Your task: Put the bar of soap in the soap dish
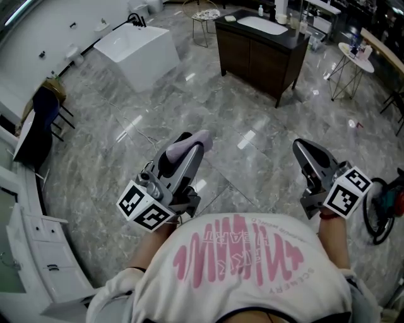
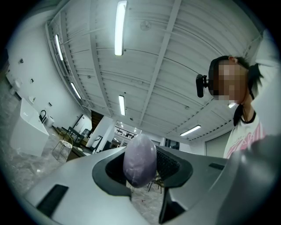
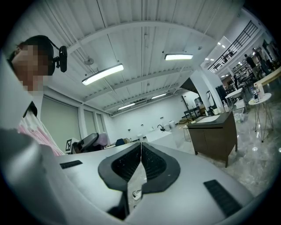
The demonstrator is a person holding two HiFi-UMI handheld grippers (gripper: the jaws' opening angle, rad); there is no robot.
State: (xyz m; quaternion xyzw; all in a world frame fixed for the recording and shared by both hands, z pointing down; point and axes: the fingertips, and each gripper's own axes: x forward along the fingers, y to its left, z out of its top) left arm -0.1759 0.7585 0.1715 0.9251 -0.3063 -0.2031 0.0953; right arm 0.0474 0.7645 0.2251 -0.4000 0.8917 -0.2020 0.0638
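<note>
A pale lilac bar of soap sits upright between the pads of my left gripper, which is shut on it and held out over the marble floor. In the left gripper view the soap fills the gap of the left gripper, tilted up toward the ceiling. My right gripper is held beside it, shut with nothing inside; in the right gripper view the right gripper has its pads pressed together. A small pale dish lies on the dark vanity far ahead.
A white bathtub stands at the far left. The vanity carries a white basin and bottles. Wire side tables flank it. A blue chair is at left, a red-and-black machine at right.
</note>
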